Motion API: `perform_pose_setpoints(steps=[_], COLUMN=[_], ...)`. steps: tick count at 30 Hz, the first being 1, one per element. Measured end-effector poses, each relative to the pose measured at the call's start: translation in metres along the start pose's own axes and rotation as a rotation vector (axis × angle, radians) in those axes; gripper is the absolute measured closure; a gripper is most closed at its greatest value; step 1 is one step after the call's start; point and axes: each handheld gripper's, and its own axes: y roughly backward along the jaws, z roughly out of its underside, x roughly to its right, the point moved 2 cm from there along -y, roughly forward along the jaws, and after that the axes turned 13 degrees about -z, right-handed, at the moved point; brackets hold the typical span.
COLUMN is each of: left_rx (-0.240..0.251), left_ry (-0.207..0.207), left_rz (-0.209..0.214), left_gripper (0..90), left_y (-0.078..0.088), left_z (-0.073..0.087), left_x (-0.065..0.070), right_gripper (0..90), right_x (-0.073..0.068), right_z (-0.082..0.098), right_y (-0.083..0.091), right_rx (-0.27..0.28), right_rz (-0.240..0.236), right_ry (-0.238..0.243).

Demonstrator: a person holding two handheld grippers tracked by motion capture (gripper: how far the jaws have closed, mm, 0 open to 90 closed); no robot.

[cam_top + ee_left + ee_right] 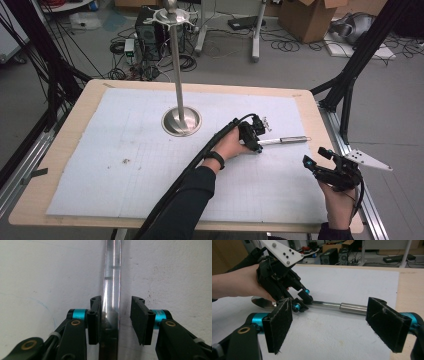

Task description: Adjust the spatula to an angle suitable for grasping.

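Lying flat on the white gridded mat (pixel 150 165), a long metal spoon (pixel 282 140) stretched from the middle of the table (pixel 65 145) toward its right edge, its thicker cylindrical handle end pointing right. The right gripper view showed the spoon's bowl (pixel 262 303) at the other end, partly hidden under the person's left hand (pixel 231 145). That hand held the left gripper (pixel 256 145) down over the flat stem of the spoon, just beside the bowl. In the left gripper view the stem (pixel 111 290) ran up between the two black jaws: one pad (pixel 94 322) lay against the metal, while the other pad (pixel 140 322) stood a little apart from it, a strip of mat visible in the gap. The jaws were thus narrow but not yet clamped on the spoon.

The right gripper (pixel 316 157) was held in the person's right hand (pixel 337 205) near the table's right edge, well apart from the spoon, with its grey three-cornered plate (pixel 370 160) jutting beyond the table. Its jaws stood wide with nothing between them, and its own view looked across the mat at the spoon's handle (pixel 353 307) and the left gripper (pixel 300 301).

Behind the spoon, a tall steel stand (pixel 176 75) rose from a round base (pixel 181 121) on the mat.
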Motion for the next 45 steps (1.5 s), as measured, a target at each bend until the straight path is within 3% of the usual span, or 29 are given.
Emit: perform_pose_setpoints(steps=[3,7,19,23,35,45], left_rx=[-0.003,0.001,0.001,0.0,-0.012,0.035], left_ry=[0.012,0.012,-0.021,0.002,-0.006,0.009], left_rz=[0.004,-0.009,-0.019,-0.009,0.016,0.018], left_gripper=[62.0,71.8,73.1,73.9,74.0,74.0], left_y=[0.0,0.0,0.001,0.001,0.006,0.021], left_z=[0.0,0.0,-0.001,0.0,0.0,0.001], left_x=[-0.001,-0.002,0.001,0.0,0.0,-0.004], right_gripper=[19.9,19.9,19.9,20.0,20.3,21.4], right_x=[0.0,0.0,0.001,0.001,0.003,0.003], right_z=[0.0,0.0,0.001,0.001,0.001,0.002], right_y=[0.0,0.0,0.001,0.0,0.002,0.001], right_rx=[0.003,0.003,0.005,0.005,0.012,0.01], right_rz=[-0.001,0.0,-0.004,-0.003,0.0,0.0], right_ry=[-0.002,-0.001,-0.006,-0.007,-0.003,-0.009])
